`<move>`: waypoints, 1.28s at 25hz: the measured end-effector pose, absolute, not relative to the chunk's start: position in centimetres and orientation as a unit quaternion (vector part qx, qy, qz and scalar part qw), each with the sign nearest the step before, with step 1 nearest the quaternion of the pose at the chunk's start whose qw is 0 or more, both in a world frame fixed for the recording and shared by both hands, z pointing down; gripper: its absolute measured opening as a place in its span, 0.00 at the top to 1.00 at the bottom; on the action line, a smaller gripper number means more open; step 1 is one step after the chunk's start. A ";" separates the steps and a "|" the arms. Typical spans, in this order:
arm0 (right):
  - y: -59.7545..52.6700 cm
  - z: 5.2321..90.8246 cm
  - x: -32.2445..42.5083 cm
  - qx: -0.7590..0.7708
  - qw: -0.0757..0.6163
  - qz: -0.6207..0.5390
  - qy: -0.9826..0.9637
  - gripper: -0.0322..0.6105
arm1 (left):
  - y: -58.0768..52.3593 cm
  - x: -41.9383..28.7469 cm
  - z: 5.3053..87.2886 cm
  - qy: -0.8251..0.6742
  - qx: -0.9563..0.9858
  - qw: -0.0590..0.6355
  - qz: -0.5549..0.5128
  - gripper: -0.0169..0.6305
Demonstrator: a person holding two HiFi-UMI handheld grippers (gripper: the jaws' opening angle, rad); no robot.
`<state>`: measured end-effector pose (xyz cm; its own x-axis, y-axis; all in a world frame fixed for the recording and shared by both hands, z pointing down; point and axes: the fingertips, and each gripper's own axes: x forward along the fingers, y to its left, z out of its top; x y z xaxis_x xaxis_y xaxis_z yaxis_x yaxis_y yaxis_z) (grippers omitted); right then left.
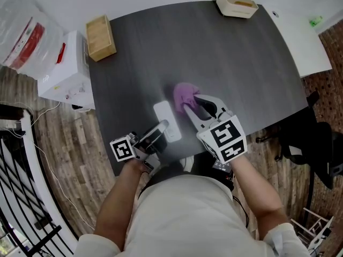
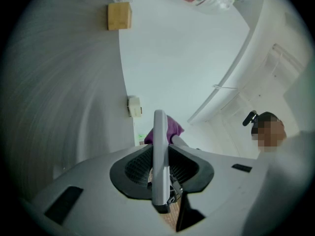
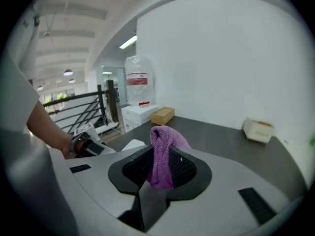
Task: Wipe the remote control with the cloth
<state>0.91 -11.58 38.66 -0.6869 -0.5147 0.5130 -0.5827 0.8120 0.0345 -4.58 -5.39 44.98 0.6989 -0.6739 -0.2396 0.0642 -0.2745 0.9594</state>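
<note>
On the floor at the far left we see a plastic bag (image 1: pixel 24 33) with a white box (image 1: pixel 64 68) just beside it. A wooden box (image 1: pixel 101 37) sits on the dark table's (image 1: pixel 252 63) left corner (we cannot tell what it holds). At the near edge, our left gripper (image 1: pixel 159 130) reaches forward with its jaws closed on the remote control (image 1: pixel 167 121), which stands on edge between the pads. Just to its right, our right gripper (image 1: pixel 195 107) angles downward and pinches the bunched purple cloth (image 1: pixel 185 96) beside the remote's far end. At the far right corner an open cream tray (image 1: pixel 237 4) holds something tan.
</note>
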 end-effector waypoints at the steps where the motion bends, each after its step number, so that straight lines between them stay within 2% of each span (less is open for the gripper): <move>1: -11.9 38.0 0.1 0.292 0.265 0.035 -0.918 0.79 | -5.4 -4.6 44.9 -0.210 0.730 0.563 -0.325 0.82; 5: -10.6 38.7 -2.8 0.235 0.314 -0.067 -0.917 0.79 | -5.8 -4.9 44.4 -0.218 0.736 0.555 -0.322 0.82; 8: -9.1 39.6 -3.7 0.214 0.333 -0.100 -0.913 0.80 | -6.1 -5.3 44.4 -0.223 0.736 0.553 -0.321 0.82; 14: -6.8 40.4 -4.4 0.169 0.351 -0.114 -0.914 0.80 | -7.1 -7.7 44.2 -0.244 0.705 0.551 -0.374 0.83; 25: -3.5 42.6 -3.3 0.116 0.405 -0.135 -0.897 0.80 | -7.9 -8.4 45.9 -0.288 0.689 0.564 -0.353 0.83; 32: -1.7 43.6 -2.9 0.093 0.417 -0.107 -0.898 0.80 | -8.1 -9.1 46.8 -0.315 0.674 0.570 -0.350 0.83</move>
<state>-2.87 -1.69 43.63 -0.6356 -0.2566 0.7281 -0.0780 0.9596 0.2702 -9.13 -8.07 46.76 0.5571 -0.8228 -0.1127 -0.0251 -0.1523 0.9880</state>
